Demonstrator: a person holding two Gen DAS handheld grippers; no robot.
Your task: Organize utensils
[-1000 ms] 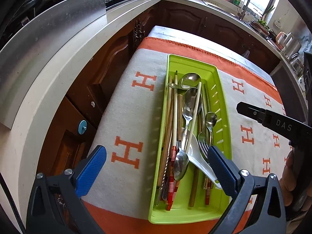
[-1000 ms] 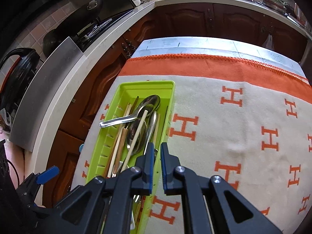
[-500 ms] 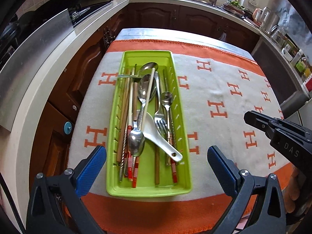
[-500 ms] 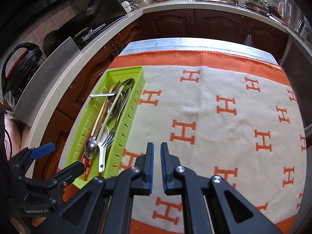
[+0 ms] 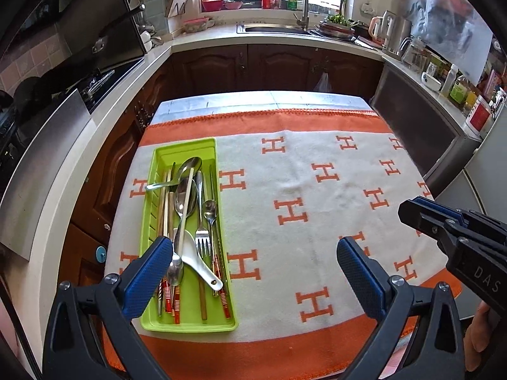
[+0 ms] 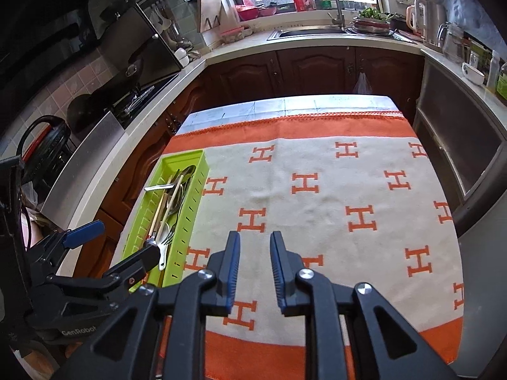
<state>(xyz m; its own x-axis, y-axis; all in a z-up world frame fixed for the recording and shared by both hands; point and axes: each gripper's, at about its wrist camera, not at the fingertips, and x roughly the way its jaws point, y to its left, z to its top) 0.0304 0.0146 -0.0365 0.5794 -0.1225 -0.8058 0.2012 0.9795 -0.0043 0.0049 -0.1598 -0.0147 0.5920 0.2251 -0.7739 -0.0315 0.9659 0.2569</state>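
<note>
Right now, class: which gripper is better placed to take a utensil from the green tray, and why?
Left. The left gripper is wide open with one finger over the tray. The right gripper hangs over bare blanket, jaws only narrowly apart.

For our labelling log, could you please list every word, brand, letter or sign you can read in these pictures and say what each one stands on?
"DAS": white letters, cut off by the frame edge, on the black body of the right gripper.
"GenRobot": on the black body of the left gripper.
"H": orange letter repeated across the cream and orange woven cloth covering the table.
Labels on the bottles and jars along the right-hand counter: too small and blurred to read.
</note>
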